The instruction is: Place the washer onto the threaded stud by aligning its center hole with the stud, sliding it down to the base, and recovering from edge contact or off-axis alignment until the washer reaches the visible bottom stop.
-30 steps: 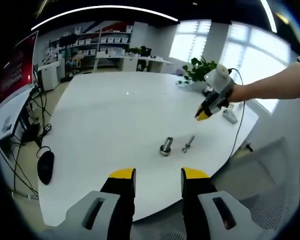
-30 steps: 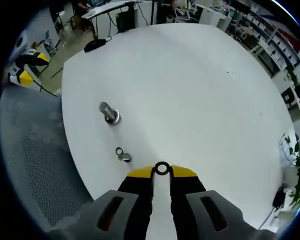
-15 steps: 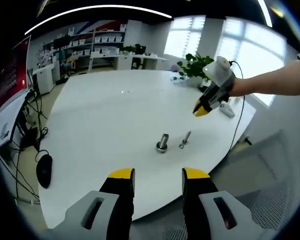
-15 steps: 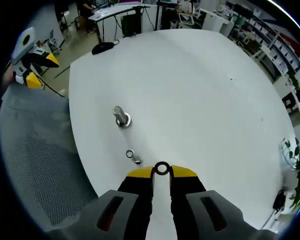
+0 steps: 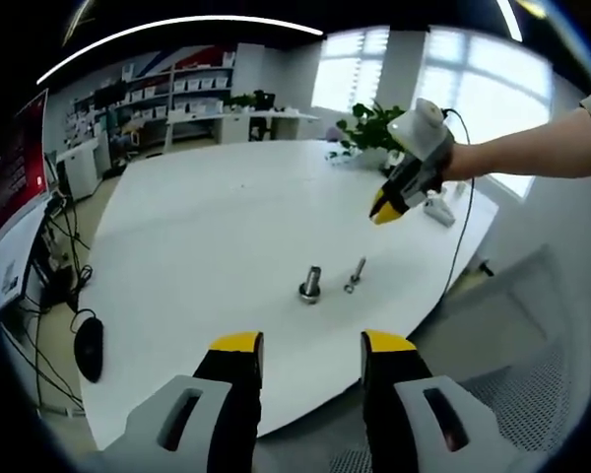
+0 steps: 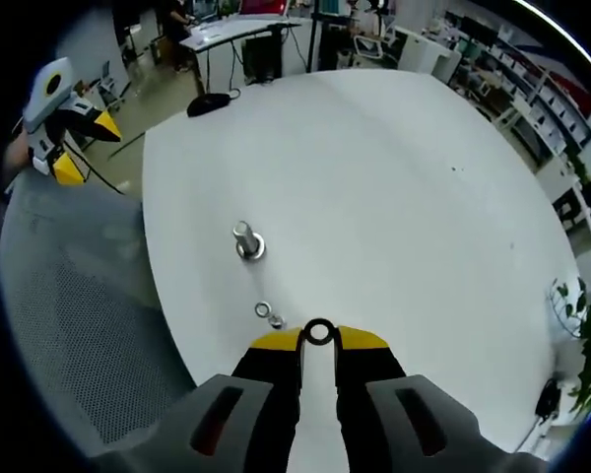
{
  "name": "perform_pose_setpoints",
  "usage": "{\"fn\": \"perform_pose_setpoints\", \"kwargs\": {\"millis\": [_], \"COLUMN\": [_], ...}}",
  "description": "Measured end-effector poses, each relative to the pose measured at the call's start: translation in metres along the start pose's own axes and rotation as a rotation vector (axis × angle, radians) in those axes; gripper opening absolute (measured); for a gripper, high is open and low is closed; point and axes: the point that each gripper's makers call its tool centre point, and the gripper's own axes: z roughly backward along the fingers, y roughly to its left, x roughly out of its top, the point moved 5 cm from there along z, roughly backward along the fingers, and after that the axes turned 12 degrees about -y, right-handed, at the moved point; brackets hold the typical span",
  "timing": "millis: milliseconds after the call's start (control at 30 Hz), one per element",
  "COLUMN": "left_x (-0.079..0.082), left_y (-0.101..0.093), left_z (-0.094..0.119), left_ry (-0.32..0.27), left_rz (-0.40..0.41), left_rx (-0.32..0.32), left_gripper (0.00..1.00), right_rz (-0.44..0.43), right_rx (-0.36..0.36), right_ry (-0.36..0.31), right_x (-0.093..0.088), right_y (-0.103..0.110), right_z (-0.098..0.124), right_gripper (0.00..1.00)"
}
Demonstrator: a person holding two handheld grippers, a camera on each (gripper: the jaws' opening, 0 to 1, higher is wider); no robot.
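Right gripper (image 6: 318,338) pinches the washer (image 6: 319,332); left gripper (image 5: 300,347) gapes empty. Centre the hole over the stud (image 6: 245,238), mid-left, then lower squarely.

A threaded stud (image 5: 310,285) was seen upright on the white table (image 5: 207,227), with a small bolt (image 5: 355,275) lain just beside it at three o'clock.
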Motion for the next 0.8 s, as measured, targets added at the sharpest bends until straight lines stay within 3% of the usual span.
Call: {"fn": "perform_pose_setpoints", "kwargs": {"millis": [233, 400, 500, 600, 800], "left_x": [-0.008, -0.005, -0.003, -0.005, -0.006], "left_y": [-0.006, -0.009, -0.011, -0.018, -0.018], "left_z": [0.000, -0.002, -0.002, -0.006, -0.007], "left_ry": [0.008, -0.017, -0.035, -0.016, -0.019], "left_rz": [0.011, -0.032, -0.019, -0.041, 0.004], "left_rx": [-0.022, -0.033, -0.056, -0.091, -0.110], "left_gripper": [0.41, 0.41, 0.40, 0.41, 0.43], "right_rz": [-0.001, 0.001, 0.000, -0.004, 0.000], "right_rx": [-0.001, -0.001, -0.001, 0.002, 0.005], "right_ry": [-0.014, -0.020, -0.019, -0.021, -0.028], "right_x": [-0.002, -0.002, -0.004, -0.005, -0.004], "right_y": [-0.002, -0.003, -0.003, -0.001, 0.000], "right_z": [0.003, 0.005, 0.005, 0.005, 0.005], "right_gripper": [0.13, 0.13, 0.13, 0.13, 0.13]}}
